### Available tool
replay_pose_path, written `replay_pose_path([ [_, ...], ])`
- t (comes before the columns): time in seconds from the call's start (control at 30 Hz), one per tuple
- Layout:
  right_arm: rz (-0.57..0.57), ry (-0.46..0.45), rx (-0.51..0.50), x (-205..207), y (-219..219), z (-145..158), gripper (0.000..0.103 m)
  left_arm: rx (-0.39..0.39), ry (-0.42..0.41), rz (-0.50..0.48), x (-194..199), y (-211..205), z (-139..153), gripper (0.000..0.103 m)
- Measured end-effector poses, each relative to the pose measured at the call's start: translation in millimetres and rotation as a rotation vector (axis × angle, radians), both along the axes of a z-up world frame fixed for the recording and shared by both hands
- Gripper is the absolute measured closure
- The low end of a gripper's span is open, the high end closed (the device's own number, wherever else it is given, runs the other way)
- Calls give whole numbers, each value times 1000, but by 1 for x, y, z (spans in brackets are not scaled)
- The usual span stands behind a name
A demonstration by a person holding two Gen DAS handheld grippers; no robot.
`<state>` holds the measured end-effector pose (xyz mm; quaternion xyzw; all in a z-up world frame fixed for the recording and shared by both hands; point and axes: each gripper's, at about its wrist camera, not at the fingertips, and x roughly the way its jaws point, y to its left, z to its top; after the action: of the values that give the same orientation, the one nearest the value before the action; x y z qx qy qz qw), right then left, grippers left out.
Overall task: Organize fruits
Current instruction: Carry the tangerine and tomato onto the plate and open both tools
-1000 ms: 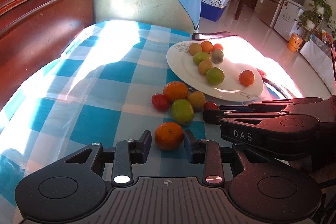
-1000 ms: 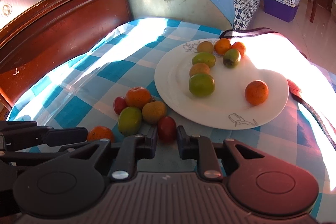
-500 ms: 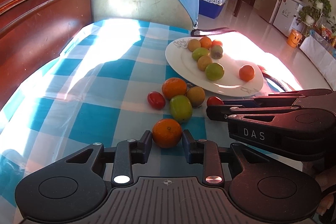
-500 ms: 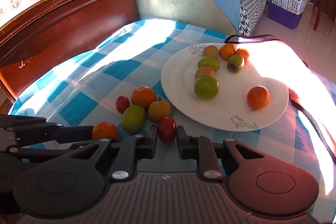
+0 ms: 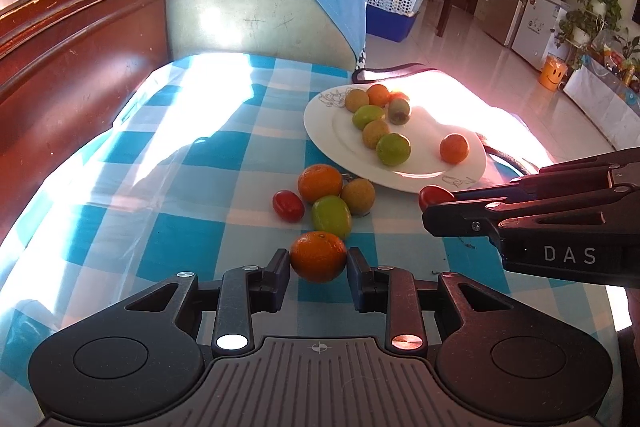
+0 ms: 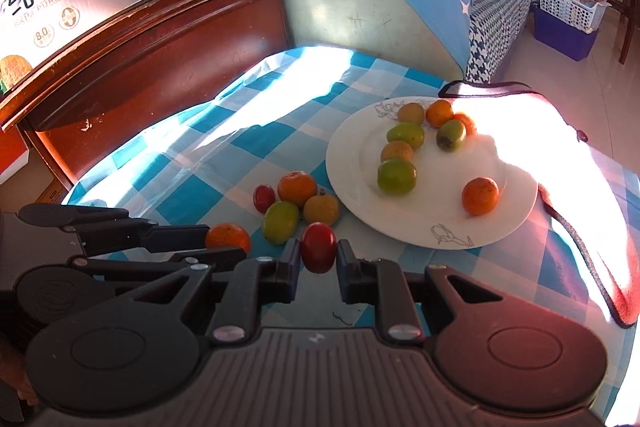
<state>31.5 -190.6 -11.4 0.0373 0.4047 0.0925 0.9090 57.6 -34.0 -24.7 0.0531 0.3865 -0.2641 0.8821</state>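
Observation:
My left gripper [image 5: 318,261] is shut on an orange tangerine [image 5: 318,255], held above the checked cloth. My right gripper [image 6: 318,258] is shut on a red cherry tomato [image 6: 318,247], also raised; it shows in the left wrist view [image 5: 434,195] too. A white plate [image 6: 500,223] holds several green, brown and orange fruits. On the cloth beside the plate lie a tangerine [image 5: 319,182], a green fruit [image 5: 331,211], a brown fruit [image 5: 358,195] and a red tomato [image 5: 288,205].
A blue-and-white checked tablecloth [image 5: 168,211] covers the table. A dark wooden headboard [image 5: 76,75] runs along the left. A chair back with a blue shirt [image 5: 264,3] stands at the far end. A pink cloth [image 6: 592,227] lies right of the plate.
Both grippers have risen and pulled back, each lifting its fruit off the cloth. The loose fruits and the plate have not moved.

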Motion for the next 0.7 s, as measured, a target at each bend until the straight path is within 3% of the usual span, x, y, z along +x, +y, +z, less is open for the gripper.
replay_pose_path([
  [0.33, 13, -35, 13, -9, -15, 16, 83, 10, -61, -8, -5, -3, 12, 75],
  [0.7, -23, -102, 45, -5, -31, 32, 83, -57, -121, -20, 0, -3, 43, 75],
])
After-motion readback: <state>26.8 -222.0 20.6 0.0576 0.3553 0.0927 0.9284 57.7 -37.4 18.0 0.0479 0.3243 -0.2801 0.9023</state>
